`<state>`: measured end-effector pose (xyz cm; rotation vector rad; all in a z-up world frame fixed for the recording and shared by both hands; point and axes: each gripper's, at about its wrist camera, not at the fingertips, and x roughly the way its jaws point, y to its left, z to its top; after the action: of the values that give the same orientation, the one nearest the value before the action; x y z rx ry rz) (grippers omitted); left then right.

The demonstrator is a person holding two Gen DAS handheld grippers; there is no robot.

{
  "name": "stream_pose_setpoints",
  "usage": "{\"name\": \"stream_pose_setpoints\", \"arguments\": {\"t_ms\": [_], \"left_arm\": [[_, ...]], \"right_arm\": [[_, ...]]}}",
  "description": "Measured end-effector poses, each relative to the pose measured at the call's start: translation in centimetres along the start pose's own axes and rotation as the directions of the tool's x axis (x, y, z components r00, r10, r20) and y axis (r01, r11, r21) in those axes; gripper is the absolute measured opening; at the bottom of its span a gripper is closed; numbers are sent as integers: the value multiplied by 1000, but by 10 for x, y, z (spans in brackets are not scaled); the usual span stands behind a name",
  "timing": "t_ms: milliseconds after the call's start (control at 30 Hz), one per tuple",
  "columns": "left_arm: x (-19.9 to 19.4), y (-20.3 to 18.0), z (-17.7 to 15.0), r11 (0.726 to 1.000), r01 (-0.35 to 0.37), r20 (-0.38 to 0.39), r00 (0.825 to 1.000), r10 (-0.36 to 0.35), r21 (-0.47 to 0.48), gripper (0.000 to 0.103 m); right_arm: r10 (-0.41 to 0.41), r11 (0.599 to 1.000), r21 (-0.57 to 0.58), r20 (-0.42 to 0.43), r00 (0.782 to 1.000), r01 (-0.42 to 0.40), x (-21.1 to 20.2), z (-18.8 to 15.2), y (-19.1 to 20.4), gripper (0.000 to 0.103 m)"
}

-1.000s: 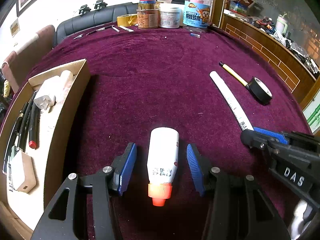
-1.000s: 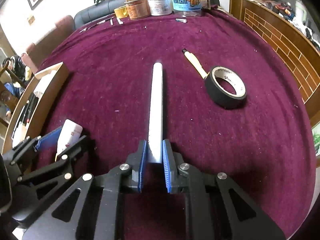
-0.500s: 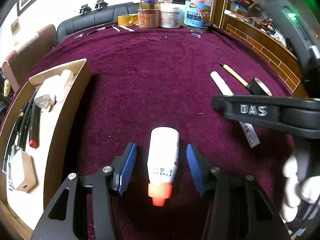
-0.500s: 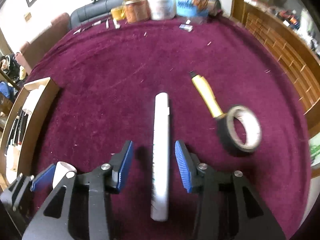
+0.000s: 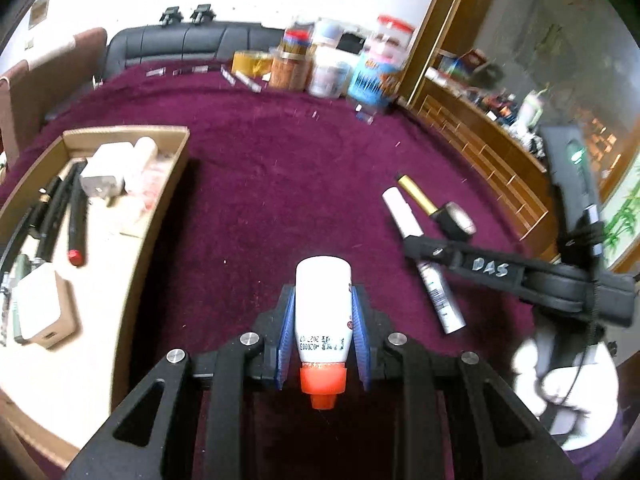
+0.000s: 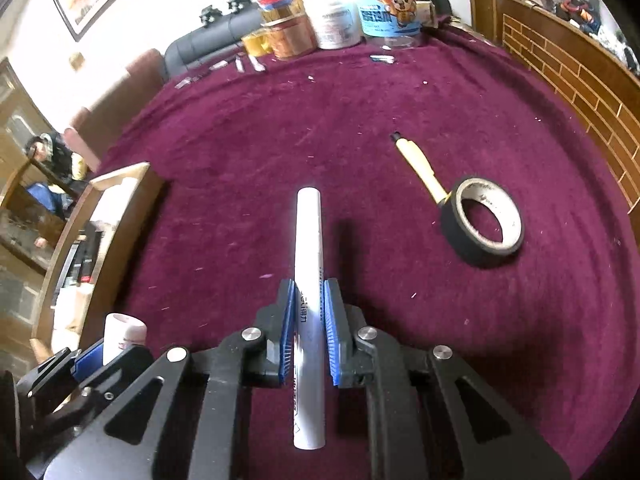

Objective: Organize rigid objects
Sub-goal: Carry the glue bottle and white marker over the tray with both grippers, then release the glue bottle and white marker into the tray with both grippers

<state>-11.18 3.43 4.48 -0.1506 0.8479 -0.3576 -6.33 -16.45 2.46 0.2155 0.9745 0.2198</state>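
Note:
A white bottle (image 5: 323,312) with an orange cap sits between the blue pads of my left gripper (image 5: 323,300). The jaws are closing and the pads press on its sides, holding it above the purple cloth. In the right wrist view the same bottle (image 6: 122,332) shows at the lower left, in the left gripper (image 6: 88,356). My right gripper (image 6: 308,292) is shut on a long white marker (image 6: 308,232), gripping it near the middle, with its far end pointing away. In the left wrist view this marker (image 5: 400,212) lies under the right gripper's arm.
An open cardboard box (image 5: 160,208) holding pens, a charger and small white boxes stands at the left. A black tape roll (image 6: 482,226) and a yellow-handled tool (image 6: 420,168) lie to the right. Jars and tubs (image 6: 332,20) line the far edge.
My left gripper has closed on the white bottle and lifted it off the cloth. My right gripper opened, moved further along the marker, then shut on it again.

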Motion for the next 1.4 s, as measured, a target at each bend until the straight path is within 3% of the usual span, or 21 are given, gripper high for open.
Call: {"name": "stream_pose_setpoints", "arguments": {"t_ms": [167, 300, 500, 633, 700, 800, 900, 1100, 1233, 1400], "left_arm": [[-39, 11, -5, 999, 28, 52, 998, -26, -22, 22], [-52, 37, -10, 997, -2, 45, 999, 5, -77, 22], [-70, 95, -10, 975, -101, 51, 992, 113, -199, 22], [-70, 130, -6, 955, -141, 43, 987, 157, -261, 22], [-57, 146, -2, 947, -140, 15, 988, 151, -288, 22], [-37, 161, -2, 938, -71, -29, 997, 65, -340, 22], [-23, 164, 0, 936, -80, -63, 996, 62, -344, 22], [-30, 178, 1, 915, -111, -62, 994, 94, -388, 23], [-55, 179, -5, 914, -88, 8, 995, 100, -395, 44], [-76, 184, -10, 905, -68, 46, 994, 96, -421, 47]], "right_arm": [[67, 998, -23, 19, 998, -67, -20, -8, 25, 12], [135, 990, -51, 3, 991, -135, -25, -13, 50, 12], [262, 962, -66, -62, 963, -266, -11, -7, 93, 12], [356, 932, -25, -130, 925, -362, 14, -1, 123, 12], [388, 920, 4, -158, 908, -392, 28, 1, 139, 12], [400, 915, 18, -187, 897, -403, 45, 1, 160, 12], [375, 924, 4, -207, 904, -383, 59, 0, 180, 13], [265, 955, -72, -218, 939, -286, 83, 3, 207, 13], [225, 966, -82, -209, 952, -247, 93, 3, 213, 13], [217, 966, -109, -156, 964, -235, 79, -1, 211, 15]]}}
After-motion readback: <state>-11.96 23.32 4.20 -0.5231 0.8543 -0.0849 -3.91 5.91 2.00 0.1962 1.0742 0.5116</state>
